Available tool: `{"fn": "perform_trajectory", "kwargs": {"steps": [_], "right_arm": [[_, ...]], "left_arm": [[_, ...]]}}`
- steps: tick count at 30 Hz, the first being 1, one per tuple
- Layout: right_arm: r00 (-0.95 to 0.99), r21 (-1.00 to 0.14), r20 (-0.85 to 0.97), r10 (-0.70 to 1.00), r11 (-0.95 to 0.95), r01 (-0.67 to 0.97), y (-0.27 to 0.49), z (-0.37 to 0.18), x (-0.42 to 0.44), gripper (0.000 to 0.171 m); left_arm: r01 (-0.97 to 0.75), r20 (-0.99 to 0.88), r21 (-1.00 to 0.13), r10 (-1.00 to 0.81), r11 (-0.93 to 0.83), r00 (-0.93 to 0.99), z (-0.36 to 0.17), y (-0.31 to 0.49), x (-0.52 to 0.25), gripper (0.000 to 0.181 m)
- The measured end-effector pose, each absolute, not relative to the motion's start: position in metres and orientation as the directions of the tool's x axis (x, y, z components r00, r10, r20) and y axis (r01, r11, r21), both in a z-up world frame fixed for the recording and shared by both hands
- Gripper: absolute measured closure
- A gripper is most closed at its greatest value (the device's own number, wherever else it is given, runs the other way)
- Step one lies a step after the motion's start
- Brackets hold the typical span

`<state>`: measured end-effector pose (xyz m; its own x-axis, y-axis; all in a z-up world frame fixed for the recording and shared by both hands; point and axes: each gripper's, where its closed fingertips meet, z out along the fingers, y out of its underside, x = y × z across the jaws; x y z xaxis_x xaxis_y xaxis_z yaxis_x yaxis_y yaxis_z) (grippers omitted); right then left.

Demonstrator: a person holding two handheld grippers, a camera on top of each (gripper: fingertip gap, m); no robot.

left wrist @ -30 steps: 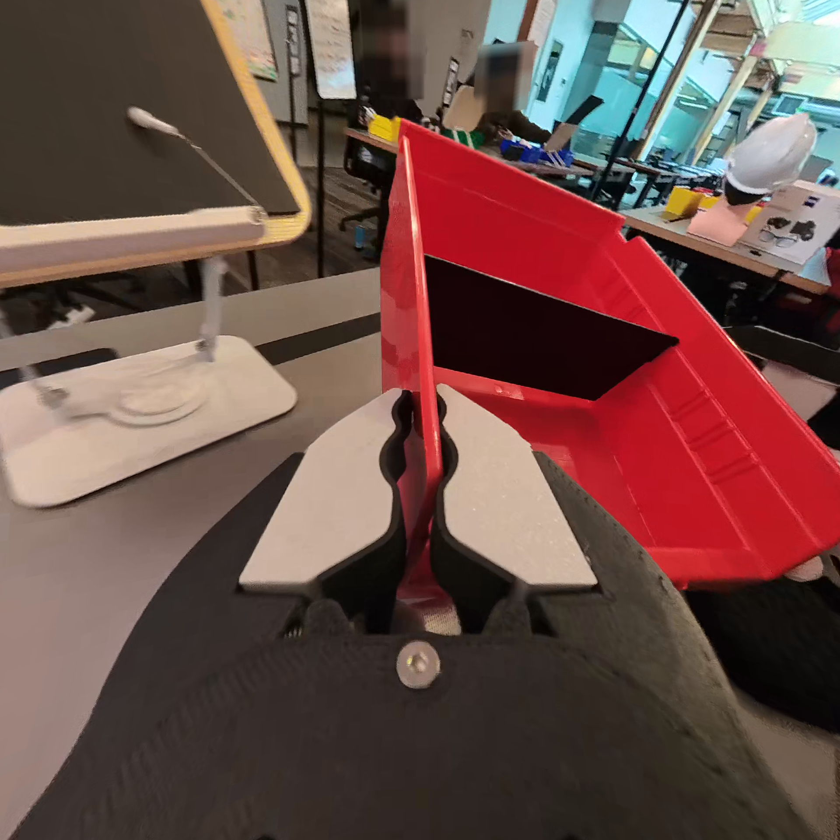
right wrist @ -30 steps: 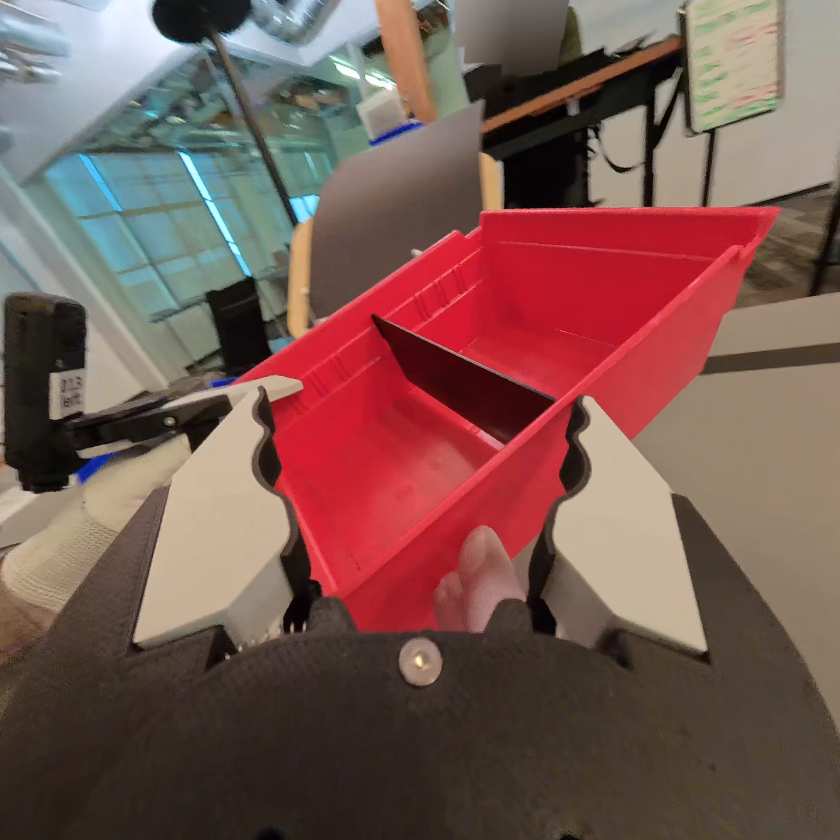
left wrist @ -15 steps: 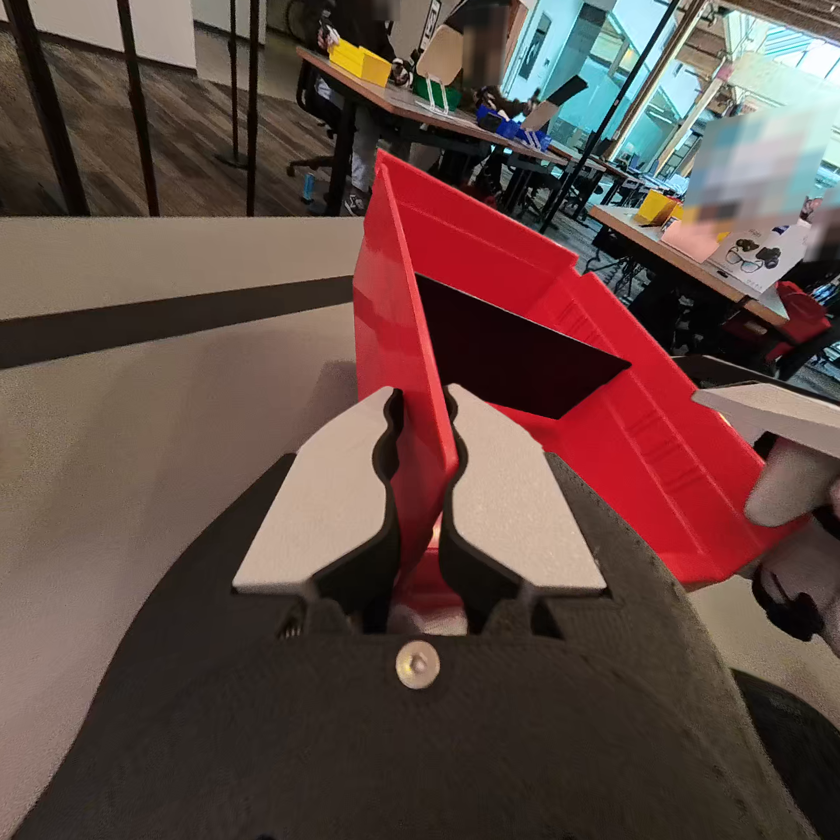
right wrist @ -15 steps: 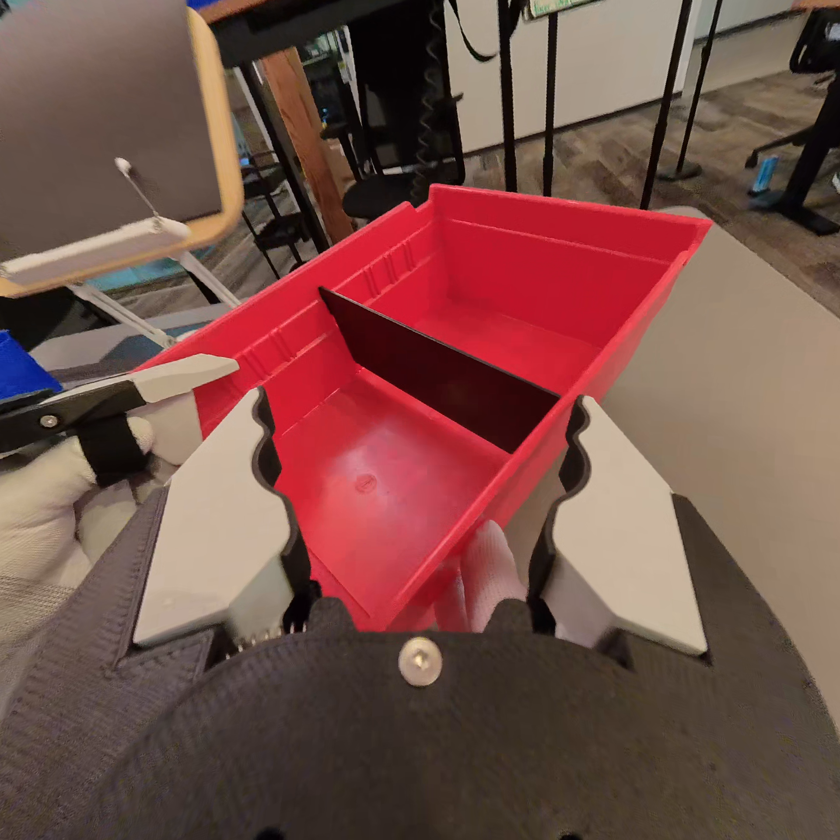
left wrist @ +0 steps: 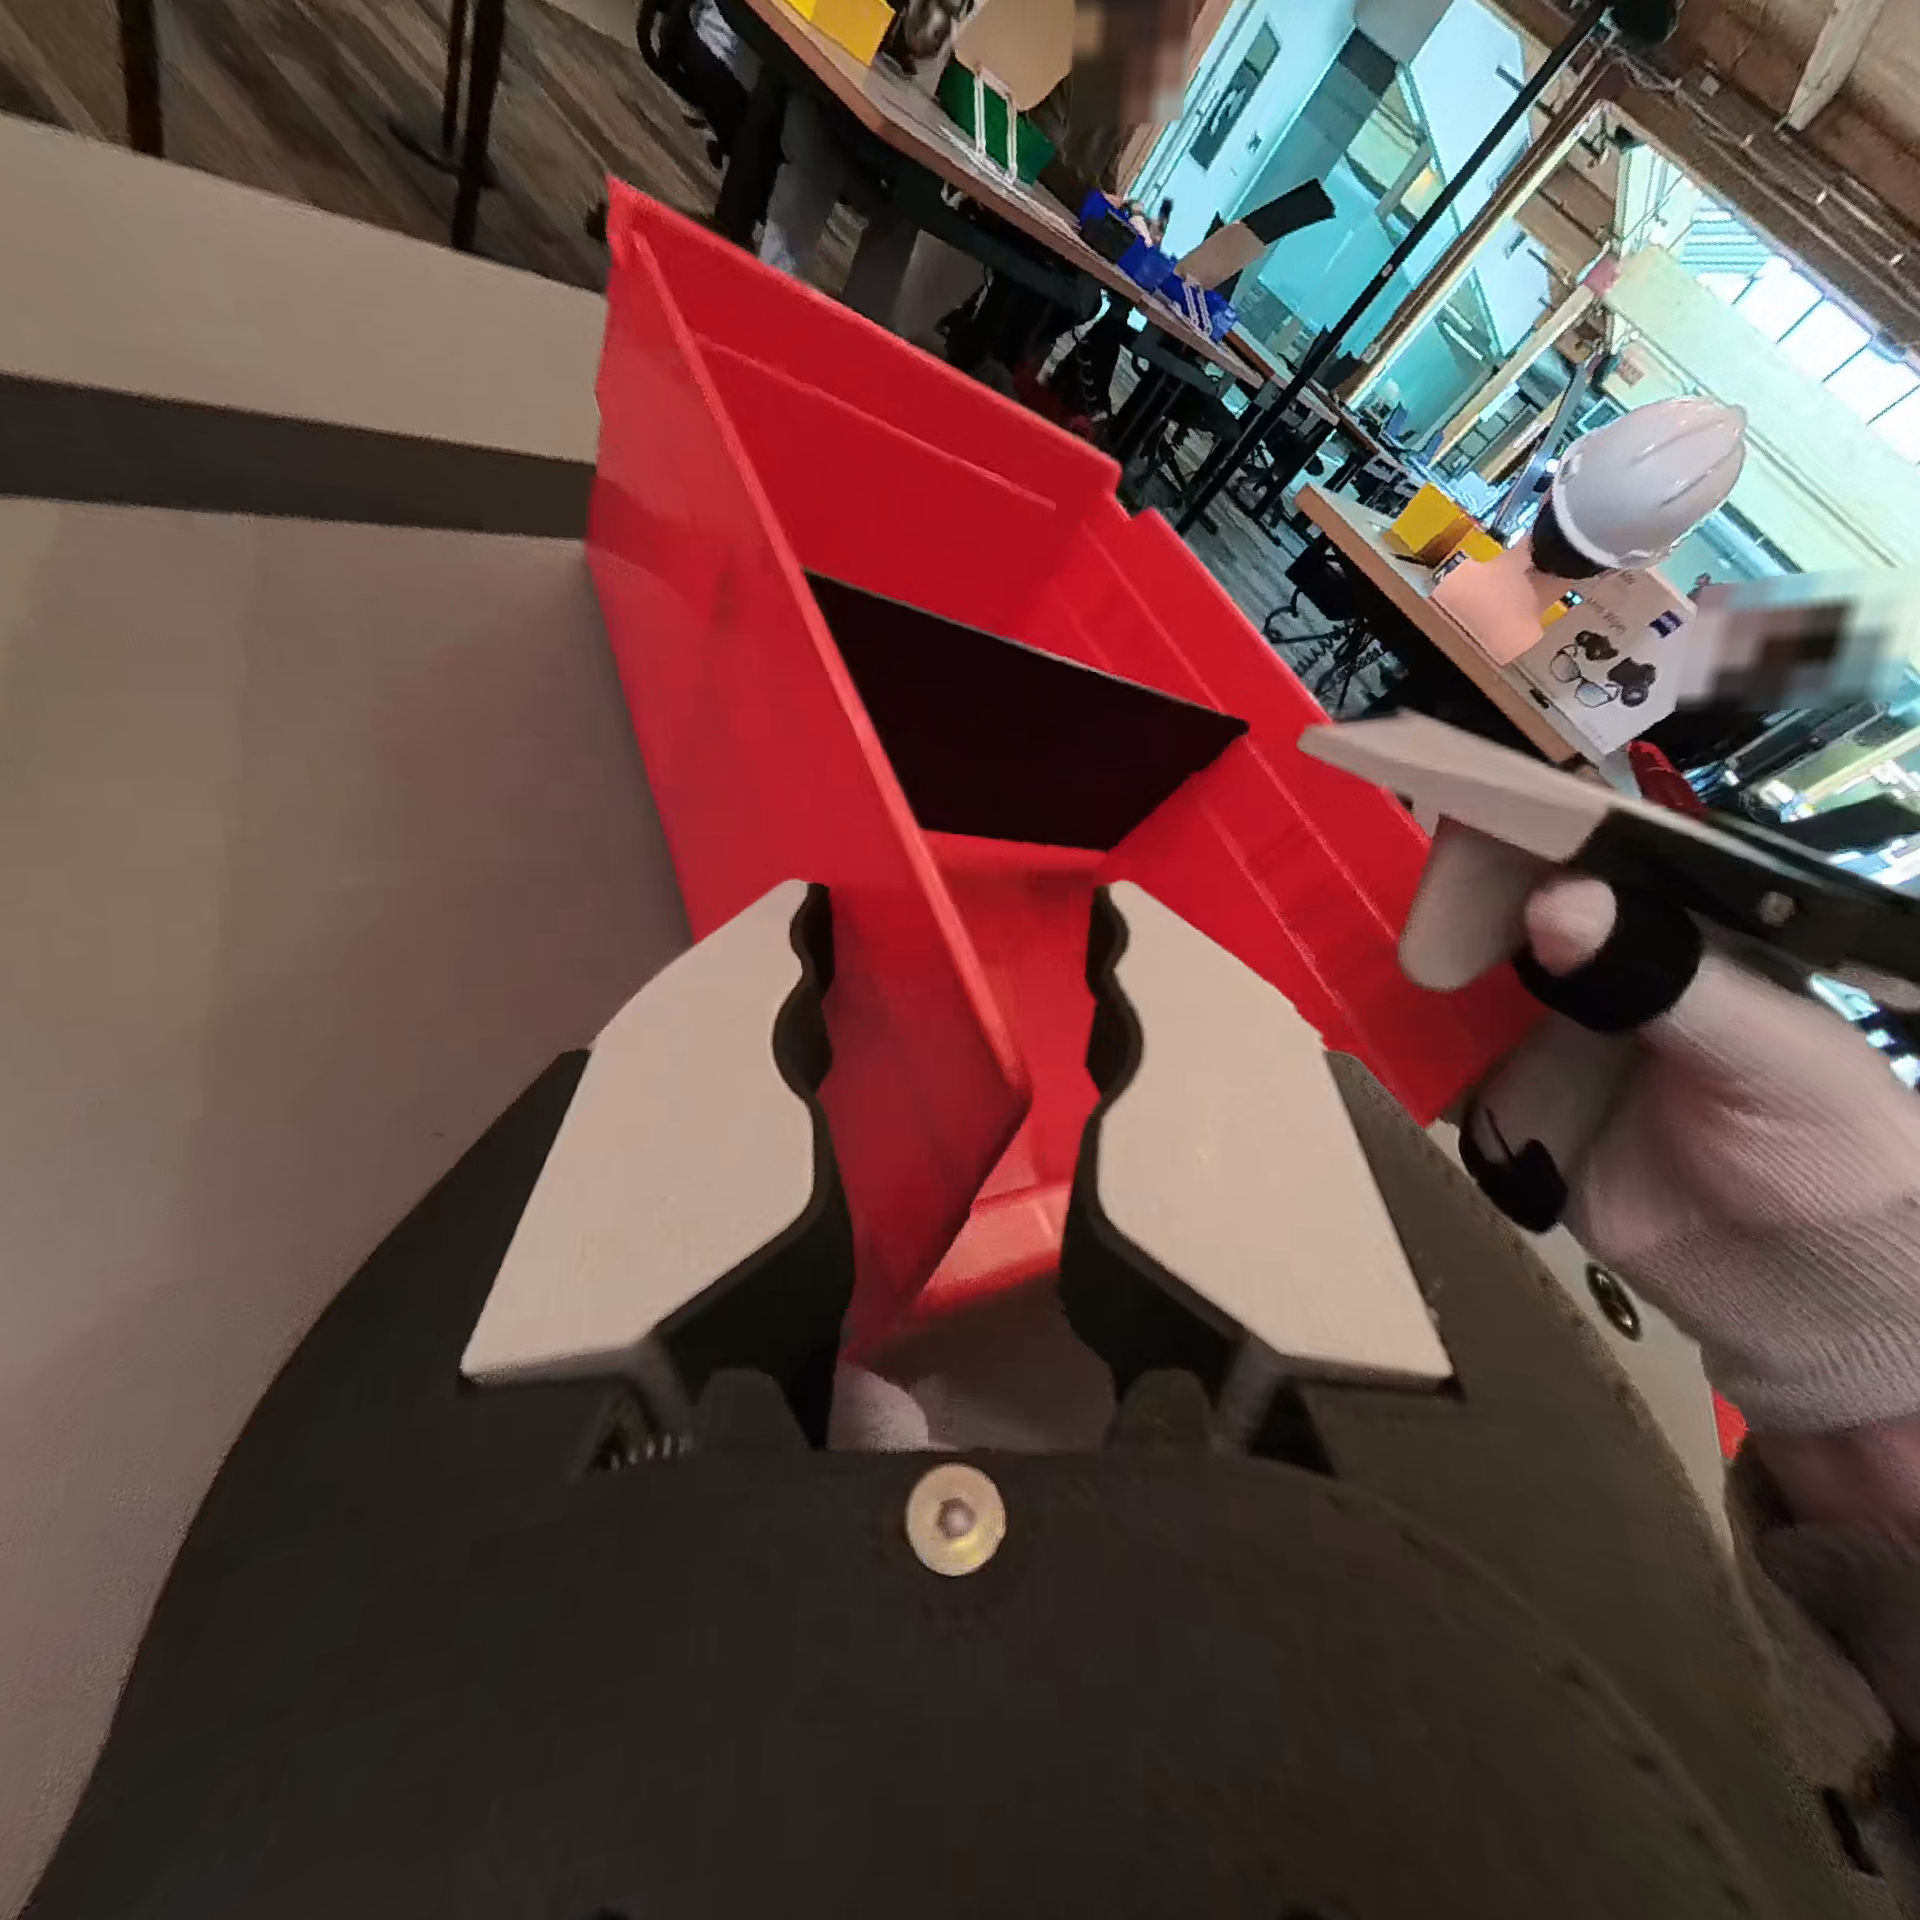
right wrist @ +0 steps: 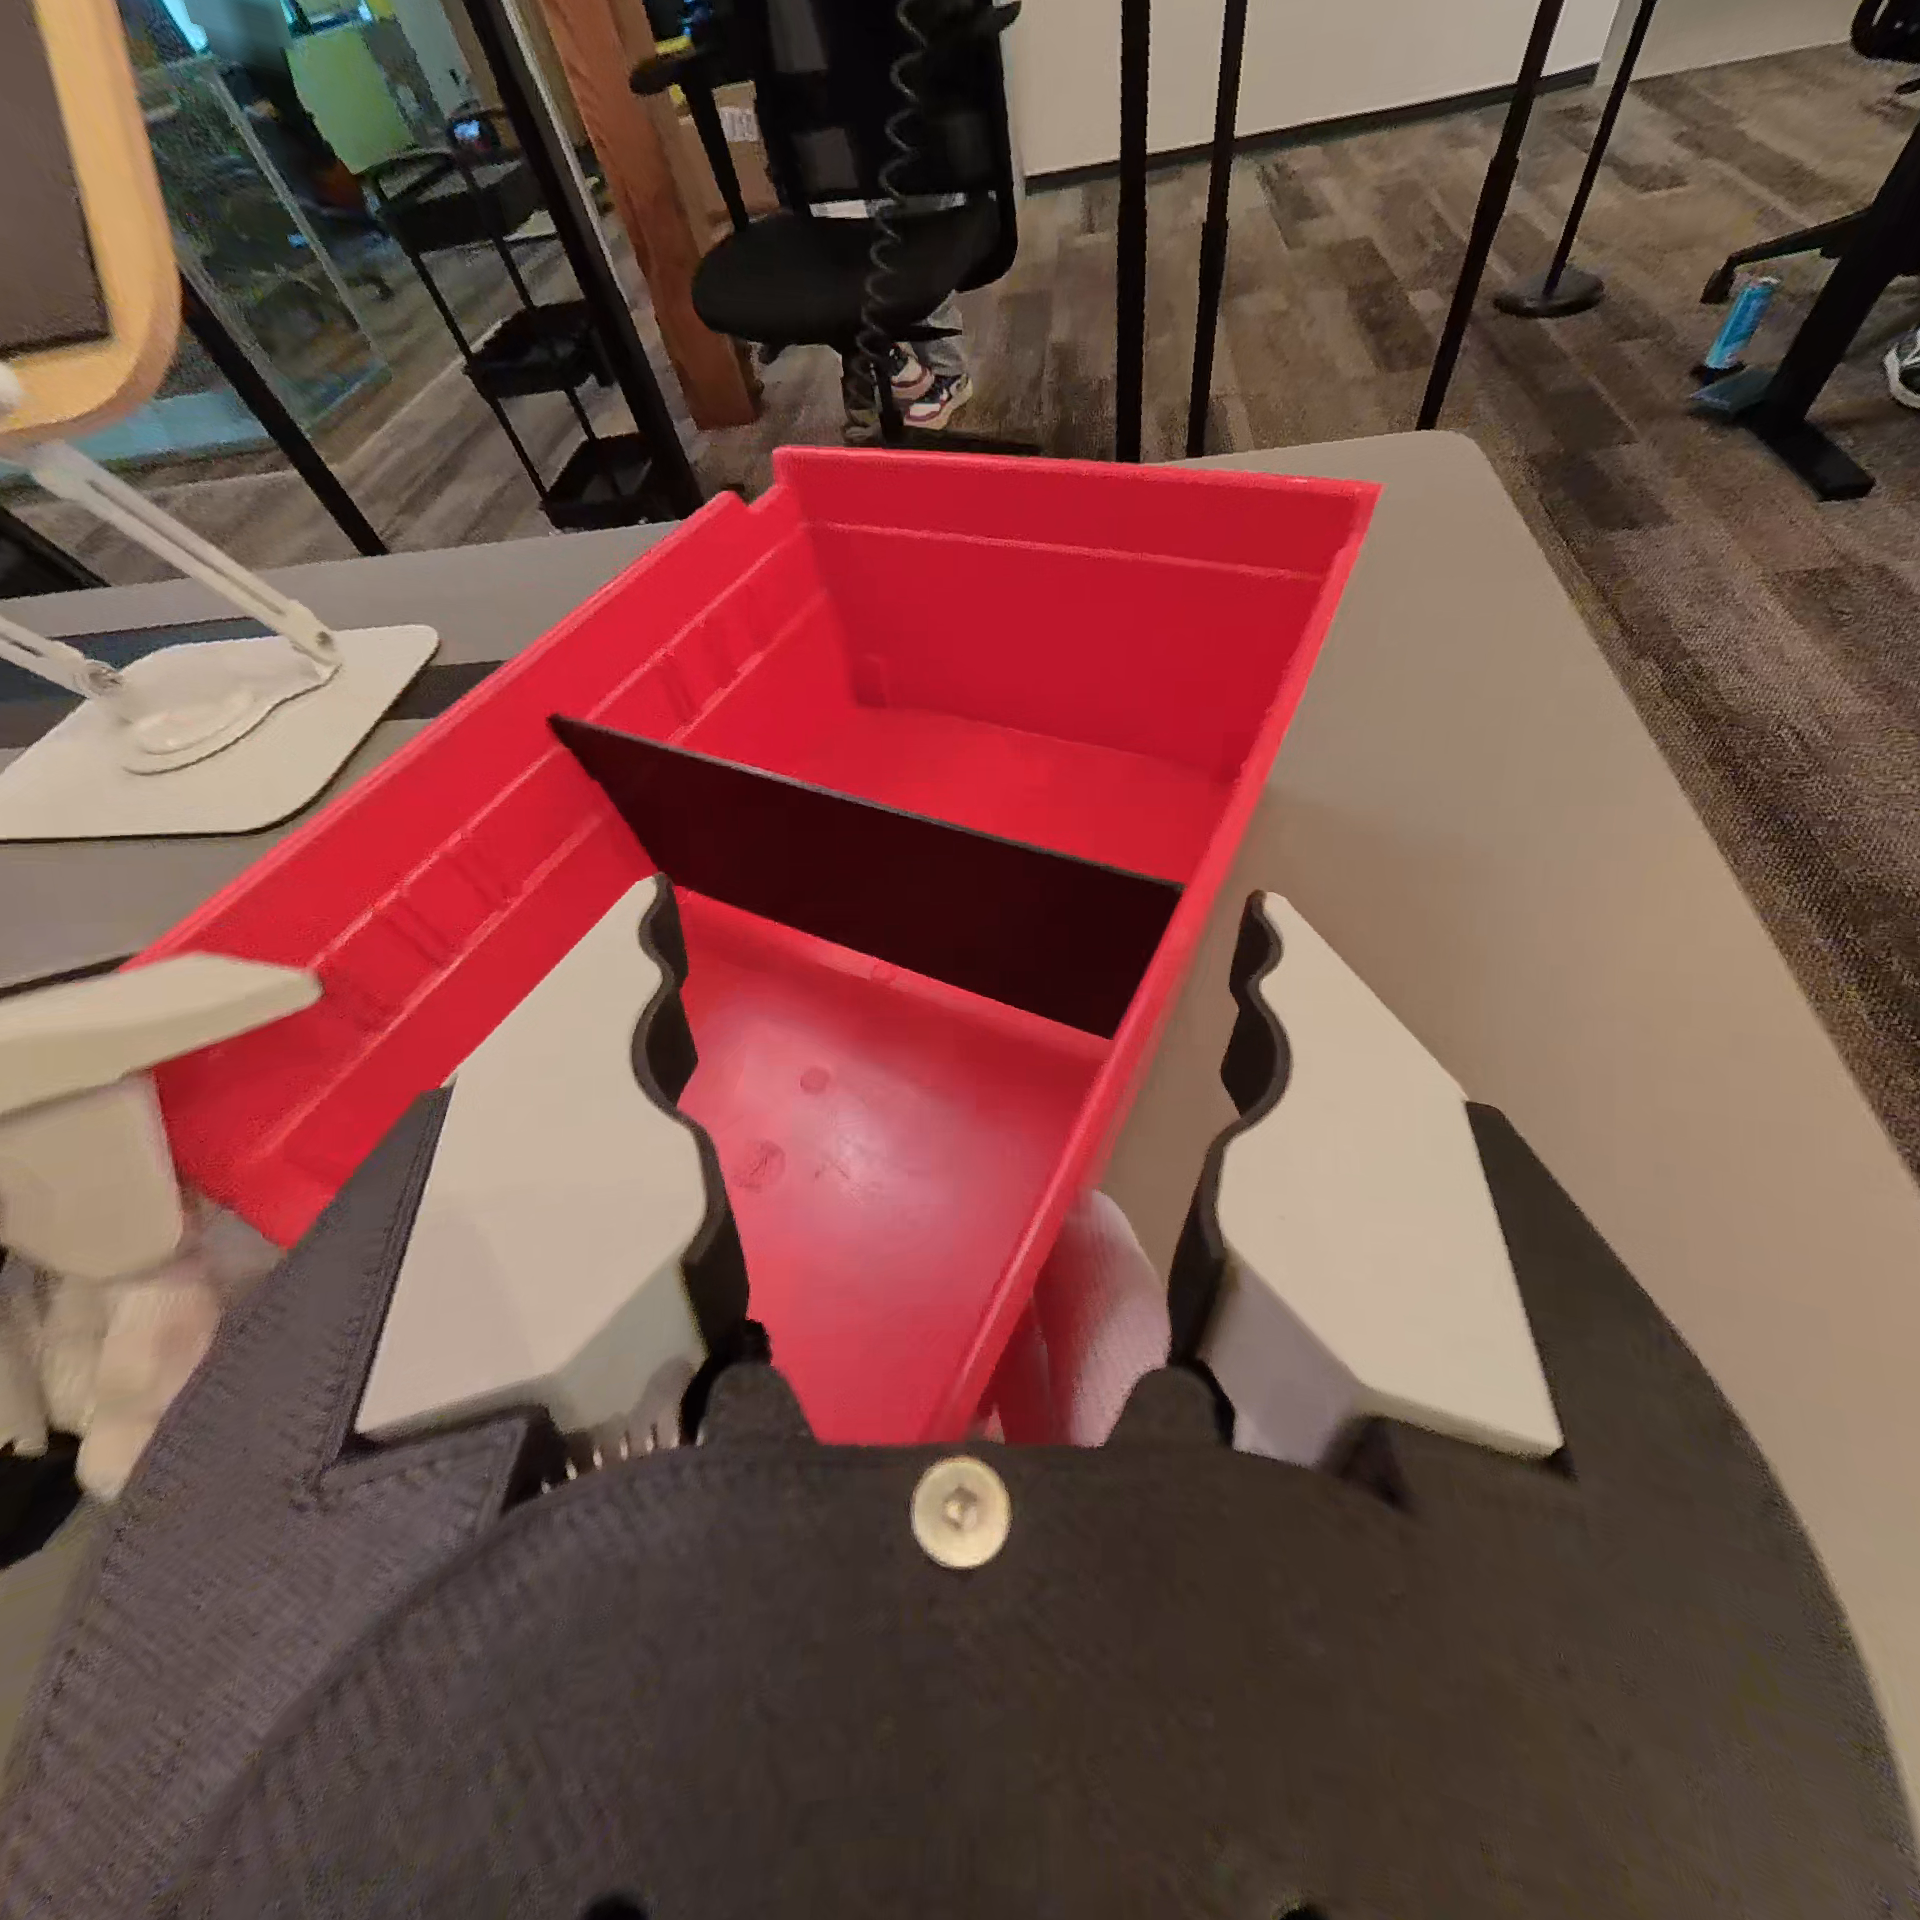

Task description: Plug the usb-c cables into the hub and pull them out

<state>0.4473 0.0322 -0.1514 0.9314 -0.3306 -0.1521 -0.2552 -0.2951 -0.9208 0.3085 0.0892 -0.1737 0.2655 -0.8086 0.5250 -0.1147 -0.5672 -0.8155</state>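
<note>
A red plastic bin (left wrist: pixel 831 468) with a black divider (left wrist: pixel 997 727) sits on the grey table; both its compartments are empty. My left gripper (left wrist: pixel 956 914) is open, its jaws on either side of the bin's left wall without touching it. My right gripper (right wrist: pixel 956 904) is open wide around the bin's (right wrist: pixel 1039 623) right wall near the divider (right wrist: pixel 883 883). A white-gloved finger (right wrist: pixel 1101 1320) lies against that wall. One finger of the right gripper (left wrist: pixel 1475 795) shows at the right of the left wrist view. No usb-c cable or hub is in view.
A white stand base (right wrist: pixel 208 727) stands on the table left of the bin, holding a tablet with a tan edge (right wrist: pixel 104 208). The table (right wrist: pixel 1507 831) ends just right of and behind the bin. Black poles and an office chair (right wrist: pixel 852 260) stand beyond.
My left gripper was shut on the bin's left wall and has opened off it. Both views have tipped downward and the bin has come down to the table. The right gripper stays open.
</note>
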Motion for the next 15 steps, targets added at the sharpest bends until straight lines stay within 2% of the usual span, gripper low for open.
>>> {"fn": "perform_trajectory", "kwargs": {"steps": [10,15], "right_arm": [[0.953,-0.904,-0.174,-0.247,-0.345,-0.254,0.057,-0.151,0.521,0.081],[0.956,-0.900,-0.175,-0.235,-0.356,-0.252,0.072,-0.154,0.550,0.085]], "left_arm": [[-0.049,0.607,-0.776,-0.767,-0.628,0.210,-0.166,0.051,0.347,0.096],[-0.028,0.648,-0.744,-0.732,-0.667,0.210,-0.164,0.053,0.366,0.094]]}}
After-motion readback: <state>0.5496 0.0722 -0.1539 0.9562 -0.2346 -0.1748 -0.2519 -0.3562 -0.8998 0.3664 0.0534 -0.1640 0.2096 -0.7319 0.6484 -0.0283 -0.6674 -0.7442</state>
